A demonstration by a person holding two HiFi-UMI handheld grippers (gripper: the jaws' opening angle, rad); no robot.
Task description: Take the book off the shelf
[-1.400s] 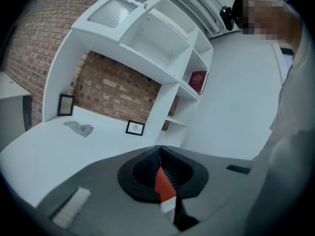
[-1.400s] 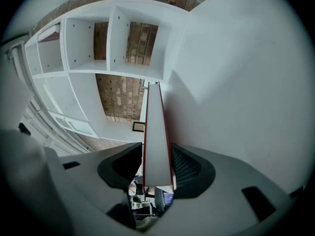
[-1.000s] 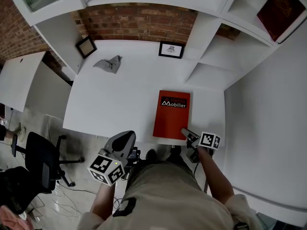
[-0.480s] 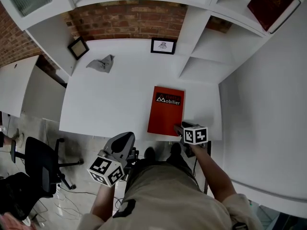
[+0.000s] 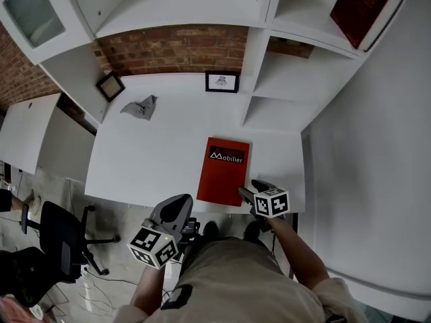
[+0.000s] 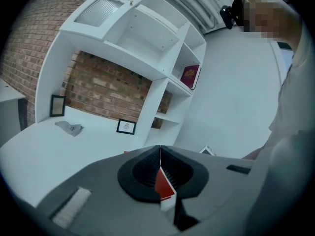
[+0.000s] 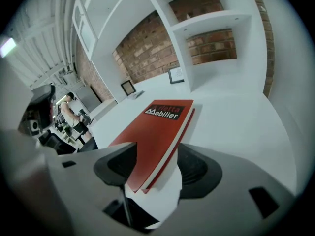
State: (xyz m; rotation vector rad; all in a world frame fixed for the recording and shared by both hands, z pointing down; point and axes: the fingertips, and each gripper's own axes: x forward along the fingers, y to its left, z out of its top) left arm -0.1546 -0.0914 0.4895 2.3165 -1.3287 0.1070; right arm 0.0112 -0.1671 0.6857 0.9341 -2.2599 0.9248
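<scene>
Head view: red book point(image 5: 224, 170) flat on the desk point(image 5: 148, 147) near its front edge, off the shelf point(image 5: 283, 79). Right hand-held gripper point(image 5: 246, 194) at the book's near right corner, angled downward. Left hand-held gripper point(image 5: 176, 208) back by the body.
Left gripper view: jaws together, nothing held.
Right gripper view: jaws have just been opening; book corner between them, apparently unpressed.
Step, as judged: release after set-down. Next: back straight off without dragging the book.

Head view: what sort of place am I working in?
Likely an office or studio: a white desk under built-in white shelving, a bare brick wall behind, and a black office chair alongside.
</scene>
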